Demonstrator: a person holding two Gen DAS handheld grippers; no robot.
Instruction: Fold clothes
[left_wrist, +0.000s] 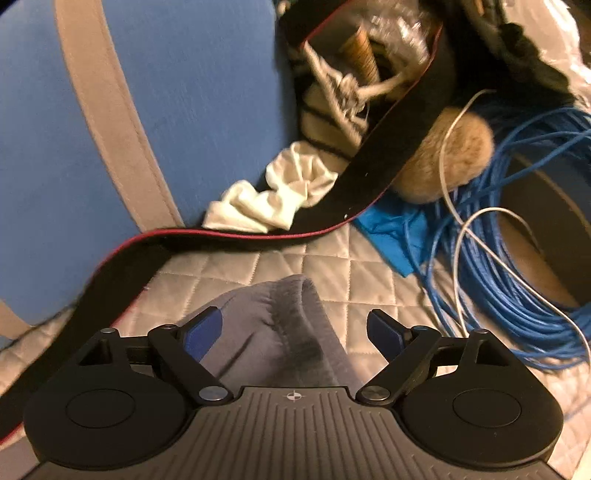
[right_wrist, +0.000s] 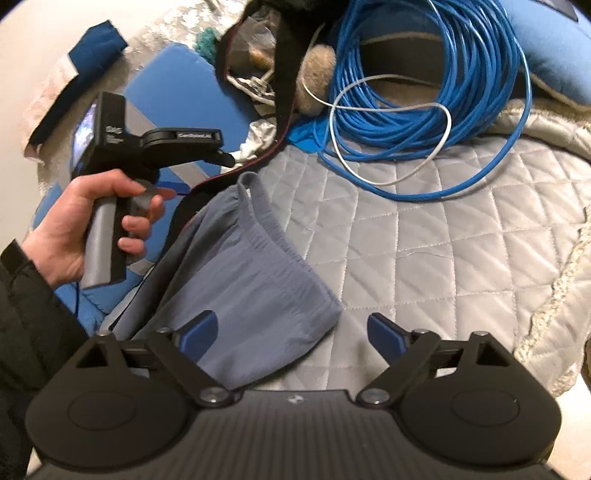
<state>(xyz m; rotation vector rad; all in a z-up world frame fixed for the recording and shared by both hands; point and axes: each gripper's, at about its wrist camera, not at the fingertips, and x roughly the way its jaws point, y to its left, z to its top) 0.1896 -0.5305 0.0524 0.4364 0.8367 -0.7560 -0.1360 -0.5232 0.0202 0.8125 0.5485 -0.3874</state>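
grey-blue garment (right_wrist: 255, 280): thin matt cloth, finely ribbed at hem | quilt (right_wrist: 424, 258): satin-sheen cloth, diamond-stitched | blue cable coil (right_wrist: 461, 122): smooth glossy plastic jacket | right gripper (right_wrist: 291, 334): matt black plastic, ribbed body, blue pads (right_wrist: 384, 334) | tan lump (left_wrist: 454, 155): fuzzy pile

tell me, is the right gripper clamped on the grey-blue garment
No, the right gripper is open with its jaws spread wide, and the grey-blue garment lies loose on the quilted bedspread, not pinched between its fingers.
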